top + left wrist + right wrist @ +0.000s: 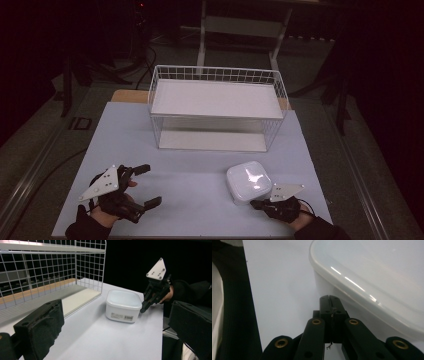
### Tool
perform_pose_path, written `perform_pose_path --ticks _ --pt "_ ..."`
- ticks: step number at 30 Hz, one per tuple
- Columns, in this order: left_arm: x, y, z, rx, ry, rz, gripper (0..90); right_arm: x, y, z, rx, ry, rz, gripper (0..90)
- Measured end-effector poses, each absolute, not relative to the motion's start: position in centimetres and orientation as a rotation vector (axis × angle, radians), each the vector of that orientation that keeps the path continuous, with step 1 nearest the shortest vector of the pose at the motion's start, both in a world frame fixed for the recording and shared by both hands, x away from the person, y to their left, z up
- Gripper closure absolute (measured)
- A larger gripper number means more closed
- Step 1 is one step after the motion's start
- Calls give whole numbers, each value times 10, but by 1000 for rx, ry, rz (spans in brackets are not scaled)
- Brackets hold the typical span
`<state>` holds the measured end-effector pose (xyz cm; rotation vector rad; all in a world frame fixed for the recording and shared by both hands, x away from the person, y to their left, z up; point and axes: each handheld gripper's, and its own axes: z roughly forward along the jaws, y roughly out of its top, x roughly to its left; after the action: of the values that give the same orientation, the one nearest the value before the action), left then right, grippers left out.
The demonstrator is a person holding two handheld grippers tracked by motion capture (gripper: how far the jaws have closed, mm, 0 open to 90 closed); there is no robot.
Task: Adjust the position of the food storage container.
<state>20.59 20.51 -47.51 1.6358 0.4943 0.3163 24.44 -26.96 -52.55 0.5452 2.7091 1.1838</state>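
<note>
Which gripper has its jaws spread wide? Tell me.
The left gripper: its jaws stand far apart over the table, while the right gripper is shut beside the white container.

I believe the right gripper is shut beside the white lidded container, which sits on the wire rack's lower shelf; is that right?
Not quite: the container sits on the table in front of the rack, as the high view shows. The right gripper is indeed shut beside it.

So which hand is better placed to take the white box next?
Right. The right gripper, jaws shut, sits at the box; the left gripper is open but well away.
</note>
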Motion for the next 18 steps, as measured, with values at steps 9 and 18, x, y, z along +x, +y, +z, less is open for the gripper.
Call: perform_pose_path --ticks 9,18 --pt "207 204 -476 1645 492 315 0 253 -317 -520 692 2611 1084 899" --pt "208 203 -478 1659 499 312 0 280 -321 -523 760 2555 1087 900"
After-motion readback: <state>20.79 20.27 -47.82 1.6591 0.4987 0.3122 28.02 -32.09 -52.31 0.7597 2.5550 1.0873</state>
